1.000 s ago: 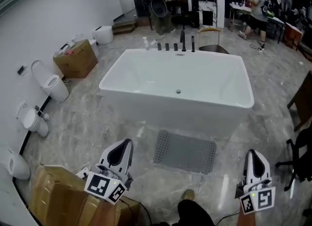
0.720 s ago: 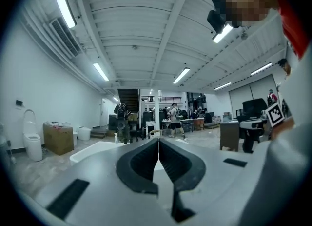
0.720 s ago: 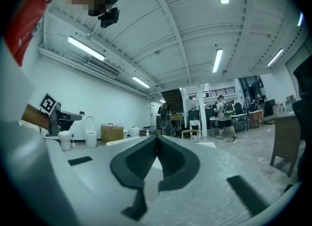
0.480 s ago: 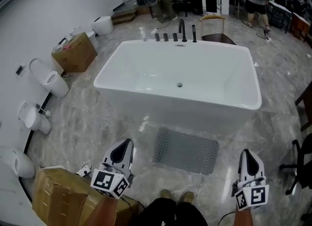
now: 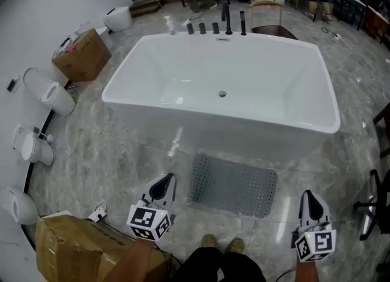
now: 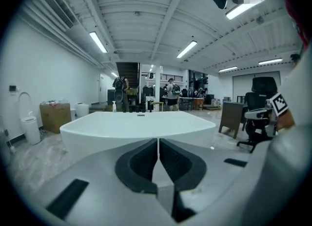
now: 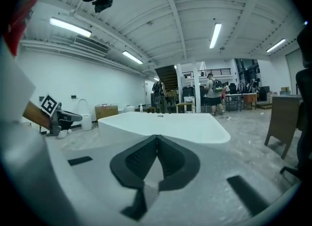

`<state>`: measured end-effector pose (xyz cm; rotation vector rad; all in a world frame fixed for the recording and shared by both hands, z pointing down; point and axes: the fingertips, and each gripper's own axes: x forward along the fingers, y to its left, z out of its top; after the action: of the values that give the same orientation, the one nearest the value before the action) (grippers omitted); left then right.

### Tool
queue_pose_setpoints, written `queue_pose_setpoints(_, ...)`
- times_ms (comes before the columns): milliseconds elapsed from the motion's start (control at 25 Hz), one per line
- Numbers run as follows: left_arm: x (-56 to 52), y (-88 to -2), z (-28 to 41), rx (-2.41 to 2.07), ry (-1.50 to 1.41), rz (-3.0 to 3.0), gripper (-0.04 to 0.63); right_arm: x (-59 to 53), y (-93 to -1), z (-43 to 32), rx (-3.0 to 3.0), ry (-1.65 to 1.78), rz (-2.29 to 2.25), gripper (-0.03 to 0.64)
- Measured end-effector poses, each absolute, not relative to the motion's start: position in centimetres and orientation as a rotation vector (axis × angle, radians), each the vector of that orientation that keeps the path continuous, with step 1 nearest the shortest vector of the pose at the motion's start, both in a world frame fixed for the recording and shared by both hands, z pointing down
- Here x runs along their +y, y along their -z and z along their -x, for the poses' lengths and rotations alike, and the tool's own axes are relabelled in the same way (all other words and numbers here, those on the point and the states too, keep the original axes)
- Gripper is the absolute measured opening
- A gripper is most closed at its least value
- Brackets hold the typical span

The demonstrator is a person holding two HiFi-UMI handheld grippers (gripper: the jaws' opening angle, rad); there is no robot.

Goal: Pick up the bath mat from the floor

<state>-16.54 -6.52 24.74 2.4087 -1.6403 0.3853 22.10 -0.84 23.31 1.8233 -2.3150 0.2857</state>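
Centrally, white bathtub (image 5: 274, 74), drain (image 5: 222, 94) inside; grey bath mat (image 5: 233, 184) just beside.

- Bath mat (image 5: 231, 185): grey, matt, rubbery-looking, dotted all over with a fine grid texture.
- Bathtub (image 5: 256, 67), at twelve o'clock of the mat: smooth, glossy white.
- Floor (image 5: 103, 153): polished grey veined stone, reflective.
- Cardboard box (image 5: 73, 250), at eight o'clock: matt brown.
- Left gripper (image 6: 158, 144): matt pale plastic shell, dark ribbed pads (image 6: 141, 164).

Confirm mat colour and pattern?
Grey mat, dotted with small holes at its left end; clearest in the head view.
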Motion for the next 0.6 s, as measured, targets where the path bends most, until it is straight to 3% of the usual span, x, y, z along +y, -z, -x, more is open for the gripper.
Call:
queue_pose_setpoints(280, -10.3, -38.5, 18.5, -1.572, -0.531, -2.326, 0.015, -4.2, -36.5, -21.4, -2.224, -0.443, -1.794, 0.050)
queue_pose_setpoints(600, -13.4, -55.8, 20.1, -1.456, -0.640, -2.195, 0.129, -5.4, -53.5, -22.2, -2.123, -0.601, -1.743, 0.115)
